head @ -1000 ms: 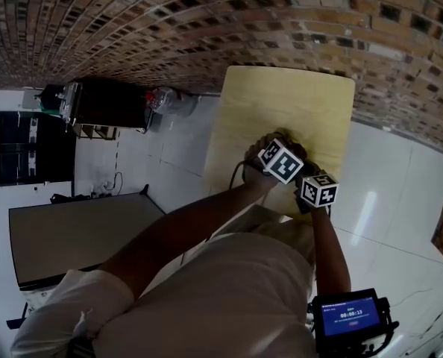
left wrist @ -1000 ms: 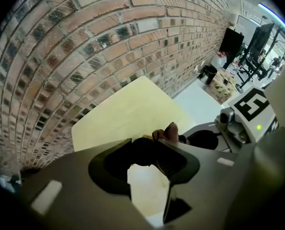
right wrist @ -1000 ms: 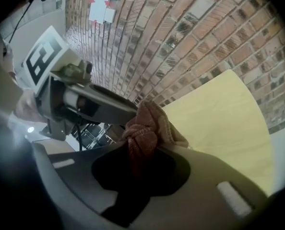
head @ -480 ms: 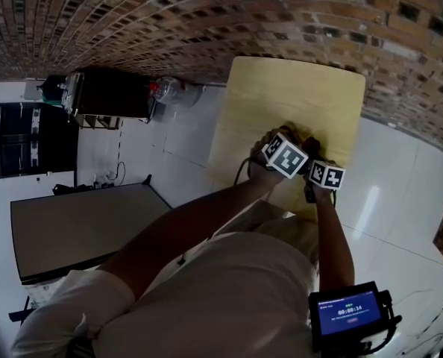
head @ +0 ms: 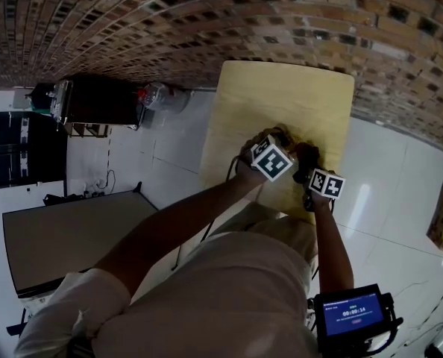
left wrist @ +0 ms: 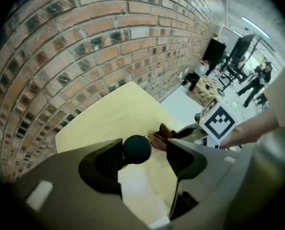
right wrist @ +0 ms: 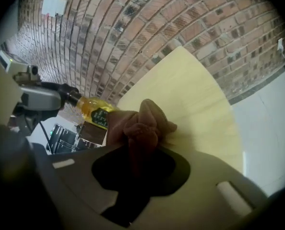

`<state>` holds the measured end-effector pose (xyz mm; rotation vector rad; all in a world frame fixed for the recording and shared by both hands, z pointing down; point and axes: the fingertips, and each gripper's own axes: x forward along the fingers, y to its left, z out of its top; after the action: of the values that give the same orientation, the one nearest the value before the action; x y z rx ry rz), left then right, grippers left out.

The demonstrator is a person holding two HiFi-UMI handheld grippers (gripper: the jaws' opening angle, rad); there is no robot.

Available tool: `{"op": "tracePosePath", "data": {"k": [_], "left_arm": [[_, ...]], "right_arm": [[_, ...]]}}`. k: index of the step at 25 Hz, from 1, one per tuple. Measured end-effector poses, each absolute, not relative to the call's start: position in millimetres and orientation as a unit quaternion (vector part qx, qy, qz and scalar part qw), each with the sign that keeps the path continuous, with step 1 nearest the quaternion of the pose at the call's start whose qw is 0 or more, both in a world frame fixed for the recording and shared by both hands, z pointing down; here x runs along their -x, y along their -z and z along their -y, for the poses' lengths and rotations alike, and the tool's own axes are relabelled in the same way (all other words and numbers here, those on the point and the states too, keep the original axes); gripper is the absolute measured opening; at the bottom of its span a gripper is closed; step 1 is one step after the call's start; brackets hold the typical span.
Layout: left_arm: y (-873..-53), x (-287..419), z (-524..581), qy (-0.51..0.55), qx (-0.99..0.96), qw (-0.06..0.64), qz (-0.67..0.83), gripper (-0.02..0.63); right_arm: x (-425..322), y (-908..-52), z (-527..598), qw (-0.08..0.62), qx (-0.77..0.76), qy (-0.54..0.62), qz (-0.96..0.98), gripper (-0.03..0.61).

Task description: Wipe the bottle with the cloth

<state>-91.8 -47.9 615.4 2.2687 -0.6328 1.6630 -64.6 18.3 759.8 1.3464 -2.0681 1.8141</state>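
right gripper: jaws pinched tight on a brown cloth. The cloth is soft and crumpled, bunched into a lumpy wad that sticks out past the tips.

The wad sits against the labelled side of the bottle and looks to be touching it. The bottle is clear plastic with yellow liquid and a dark label. In the right gripper view it shows up left of the cloth.

left gripper: grey moulded jaws, pointing steeply down over the bottle top. The jaws have just been opening and now stand spread. The bottle's cap is between them. It's round, dark and ribbed at the edge, hard up by the left jaw with a clear gap to the right jaw. No squeeze on it.

In the left gripper view the cloth pokes out just past the cap on the right-jaw side, and the right gripper comes in from the right behind it.

Both grippers work close together over a pale yellow wooden table, smooth-topped, with bare wood around them. Its far edge sits against a red-brown brick wall.

Further off:
- glossy white tiled floor
- grey-topped table
- black cabinet
- handheld device with a lit blue screen, low right in the head view
- people standing well back in the room, seen in the left gripper view, too small to detail
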Motion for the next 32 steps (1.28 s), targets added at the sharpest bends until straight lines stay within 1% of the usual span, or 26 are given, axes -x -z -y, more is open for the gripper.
{"op": "tracePosePath", "data": {"k": [4, 7, 9, 13, 14, 16, 18, 21, 22, 24, 26, 32], "left_arm": [[-607, 94, 31, -0.574, -0.808, 0.052, 0.123, 0.342], [-595, 96, 22, -0.571, -0.819, -0.014, 0.054, 0.356], [-593, 96, 24, -0.574, -0.816, -0.076, 0.000, 0.357], [-601, 101, 26, -0.586, -0.761, -0.238, -0.144, 0.357], [-603, 103, 24, -0.587, -0.746, -0.263, -0.172, 0.356], [-606, 102, 20, -0.580, -0.731, -0.289, -0.212, 0.337], [-607, 98, 20, -0.569, -0.726, -0.306, -0.236, 0.291], [-611, 99, 23, -0.560, -0.713, -0.333, -0.260, 0.192], [-613, 98, 23, -0.556, -0.710, -0.340, -0.265, 0.176], [-614, 95, 20, -0.550, -0.716, -0.341, -0.261, 0.178], [-613, 93, 21, -0.553, -0.731, -0.320, -0.238, 0.176], [-610, 87, 36, -0.581, -0.782, -0.198, -0.107, 0.175]], "right_arm": [[48, -747, -57, 0.045, -0.445, -0.583, 0.678, 0.067], [36, -729, -78, 0.048, -0.453, -0.575, 0.679, 0.067], [31, -722, -83, 0.048, -0.458, -0.570, 0.680, 0.067], [18, -706, -81, 0.052, -0.472, -0.553, 0.685, 0.067], [15, -699, -82, 0.052, -0.476, -0.548, 0.686, 0.067], [10, -682, -84, 0.049, -0.487, -0.536, 0.688, 0.067], [11, -664, -79, 0.037, -0.498, -0.522, 0.692, 0.067], [21, -644, -70, 0.024, -0.509, -0.503, 0.698, 0.067], [25, -640, -68, 0.028, -0.512, -0.493, 0.702, 0.067], [35, -634, -67, 0.054, -0.516, -0.464, 0.718, 0.067], [50, -631, -66, 0.082, -0.514, -0.433, 0.736, 0.067], [100, -623, -43, 0.124, -0.484, -0.363, 0.786, 0.067]]}}
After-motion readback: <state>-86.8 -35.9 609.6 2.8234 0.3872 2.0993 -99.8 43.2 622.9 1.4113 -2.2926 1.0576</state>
